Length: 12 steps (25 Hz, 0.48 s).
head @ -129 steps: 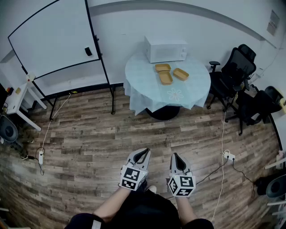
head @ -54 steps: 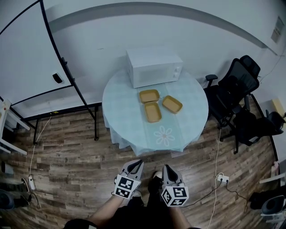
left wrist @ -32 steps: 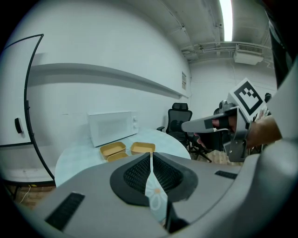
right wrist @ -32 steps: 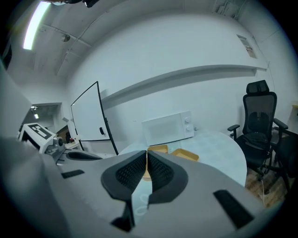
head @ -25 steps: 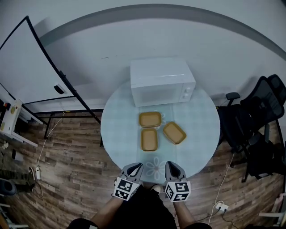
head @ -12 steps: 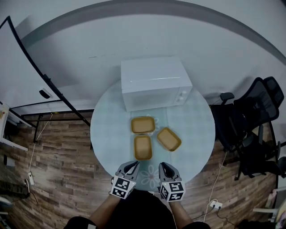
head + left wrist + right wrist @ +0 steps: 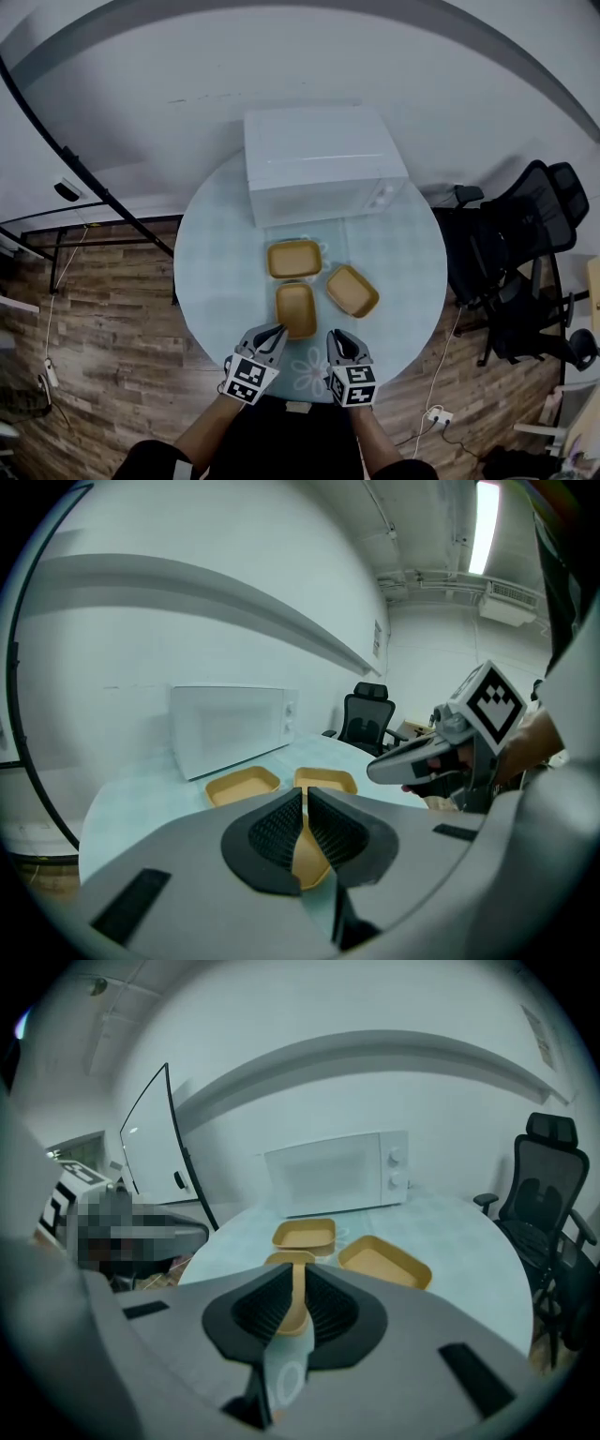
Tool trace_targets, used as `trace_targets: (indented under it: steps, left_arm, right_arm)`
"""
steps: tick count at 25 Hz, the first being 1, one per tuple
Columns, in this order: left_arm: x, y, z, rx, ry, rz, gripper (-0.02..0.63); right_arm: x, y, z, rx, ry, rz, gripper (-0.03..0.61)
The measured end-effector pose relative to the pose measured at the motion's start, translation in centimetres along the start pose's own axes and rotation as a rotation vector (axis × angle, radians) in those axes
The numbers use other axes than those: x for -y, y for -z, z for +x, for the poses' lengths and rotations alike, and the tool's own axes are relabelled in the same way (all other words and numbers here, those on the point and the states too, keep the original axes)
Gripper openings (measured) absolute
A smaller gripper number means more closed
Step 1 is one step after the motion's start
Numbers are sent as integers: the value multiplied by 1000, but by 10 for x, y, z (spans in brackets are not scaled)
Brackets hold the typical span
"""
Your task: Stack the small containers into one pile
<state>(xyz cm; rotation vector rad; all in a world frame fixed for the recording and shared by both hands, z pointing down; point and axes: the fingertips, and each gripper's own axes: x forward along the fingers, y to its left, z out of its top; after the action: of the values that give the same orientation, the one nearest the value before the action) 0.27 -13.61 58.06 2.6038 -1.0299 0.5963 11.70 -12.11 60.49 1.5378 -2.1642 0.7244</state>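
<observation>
The left gripper (image 7: 272, 331), jaws at a narrow, empty slit, hangs just short of the nearest tan container (image 7: 296, 309). The second container (image 7: 294, 259) lies beyond its fingertips. The third container (image 7: 352, 290) sits ahead of the right gripper (image 7: 336, 337), which is equally narrow and empty.

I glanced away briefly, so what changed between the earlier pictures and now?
The person walked up to the round table; the left gripper and right gripper now reach its near edge, just short of the nearest container. Nothing was grasped: both are empty, jaws nearly together. It, the rear container and the right container remain separate, unstacked, before the microwave.
</observation>
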Motion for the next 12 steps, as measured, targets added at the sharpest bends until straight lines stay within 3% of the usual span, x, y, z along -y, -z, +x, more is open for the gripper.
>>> trace_targets:
  steps: [12]
  left_arm:
    - [-31,17,-5,-38,-88,-65,28]
  right_arm:
    - [6,53,96,-248,22,-26,83]
